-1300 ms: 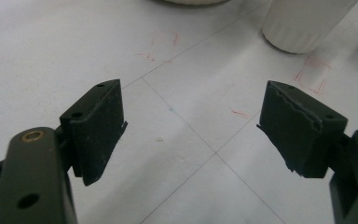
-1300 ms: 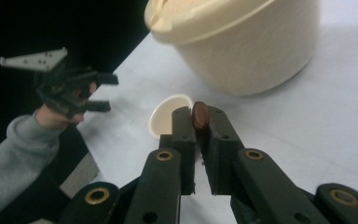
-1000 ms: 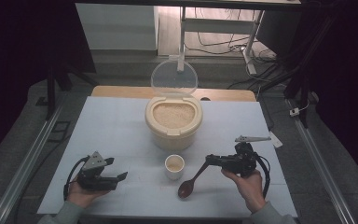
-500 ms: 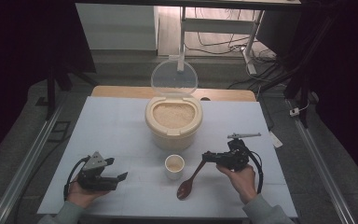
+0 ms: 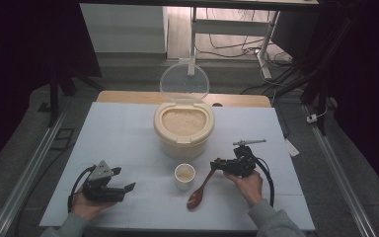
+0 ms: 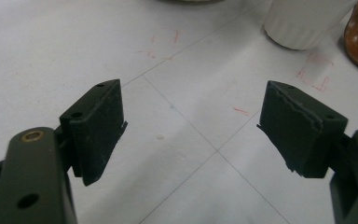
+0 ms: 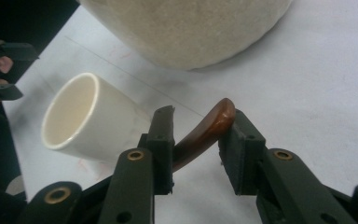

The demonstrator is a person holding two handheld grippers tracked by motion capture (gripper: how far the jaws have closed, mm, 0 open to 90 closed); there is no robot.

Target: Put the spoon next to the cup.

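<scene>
A brown wooden spoon (image 5: 197, 196) lies on the white table (image 5: 128, 128), its bowl just right of a small white cup (image 5: 184, 174). The spoon's handle (image 7: 209, 128) rises between the jaws of my right gripper (image 5: 218, 164) (image 7: 198, 135). Those jaws have just been opening and stand apart around the handle without pressing on it. A cream container of rice (image 5: 183, 126) stands behind the cup with its clear lid (image 5: 184, 83) raised. My left gripper (image 5: 127, 187) (image 6: 191, 126) rests at the front left, open and empty, pointing toward the cup (image 6: 303, 23).
The table's front edge runs just below both hands. A wooden board (image 5: 128, 97) shows behind the table. Metal rails (image 5: 24, 168) run along both sides. Red marks dot the table surface (image 6: 317, 70) near the cup.
My right gripper has sunk and shifted slightly left, and its jaws have parted around the spoon handle. The left gripper has stayed still.
</scene>
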